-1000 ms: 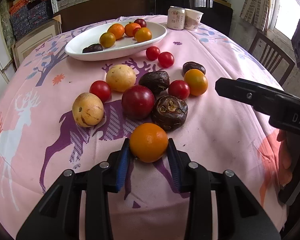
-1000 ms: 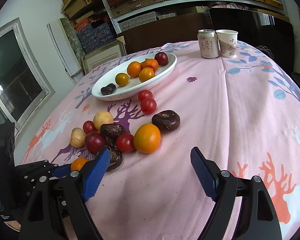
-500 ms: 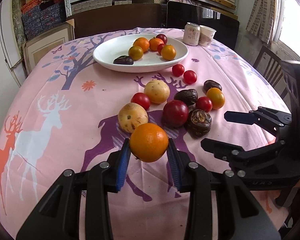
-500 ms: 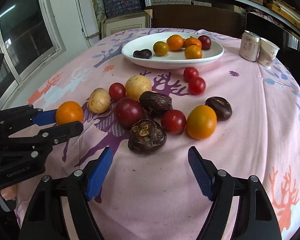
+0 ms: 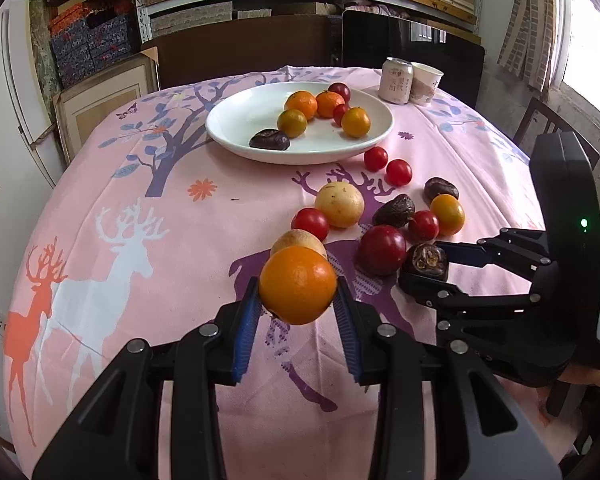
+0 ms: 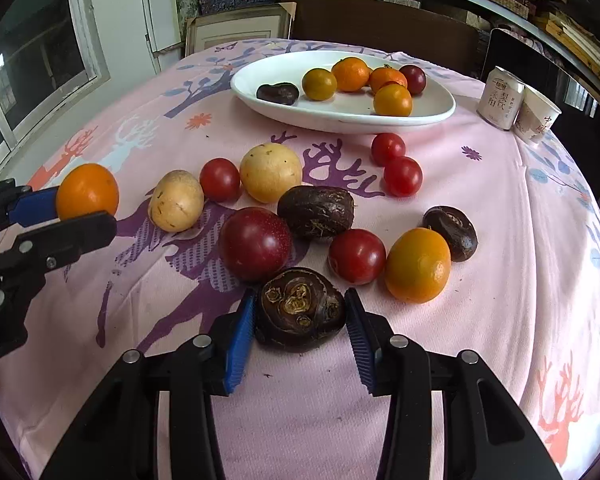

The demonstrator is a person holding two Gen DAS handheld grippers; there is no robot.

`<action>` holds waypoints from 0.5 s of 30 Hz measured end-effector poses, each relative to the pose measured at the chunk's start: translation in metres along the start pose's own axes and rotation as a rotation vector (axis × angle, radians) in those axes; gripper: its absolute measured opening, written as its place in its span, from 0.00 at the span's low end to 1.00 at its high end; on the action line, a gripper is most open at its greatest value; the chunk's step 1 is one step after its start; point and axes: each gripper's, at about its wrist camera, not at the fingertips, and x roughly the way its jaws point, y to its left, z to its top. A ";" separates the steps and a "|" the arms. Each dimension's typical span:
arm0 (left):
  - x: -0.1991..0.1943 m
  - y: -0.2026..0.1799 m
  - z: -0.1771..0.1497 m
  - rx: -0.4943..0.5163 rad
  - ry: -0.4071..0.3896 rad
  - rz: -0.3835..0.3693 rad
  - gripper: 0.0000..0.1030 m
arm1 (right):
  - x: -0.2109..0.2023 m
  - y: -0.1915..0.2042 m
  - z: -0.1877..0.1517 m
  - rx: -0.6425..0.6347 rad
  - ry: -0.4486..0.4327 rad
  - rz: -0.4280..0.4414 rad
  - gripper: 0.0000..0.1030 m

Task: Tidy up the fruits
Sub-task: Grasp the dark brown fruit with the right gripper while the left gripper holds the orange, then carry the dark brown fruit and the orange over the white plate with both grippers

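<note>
Well short of the white plate [image 5: 236,120], left tongs [image 5: 298,312] pinch an orange [image 5: 298,285] above bare pink tabletop [image 5: 148,280], while right tongs [image 6: 300,320] are closing around a dark knobbly fruit [image 6: 300,310], its scarred end facing the camera

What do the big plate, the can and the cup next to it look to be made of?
Plate: likely glazed ceramic, glossy white with soft highlights; melamine is possible. Can: probably aluminium, with a metallic rim and printed label. Cup: apparently paper, matte white, tapered, with a rolled lip.
</note>
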 end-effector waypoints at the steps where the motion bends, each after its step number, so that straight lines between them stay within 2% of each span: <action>1: 0.000 0.000 0.001 0.002 -0.001 0.003 0.35 | -0.002 0.000 -0.001 -0.006 -0.001 -0.005 0.44; 15: -0.015 -0.007 0.032 0.034 -0.062 0.030 0.35 | -0.047 -0.010 0.008 -0.042 -0.130 -0.053 0.44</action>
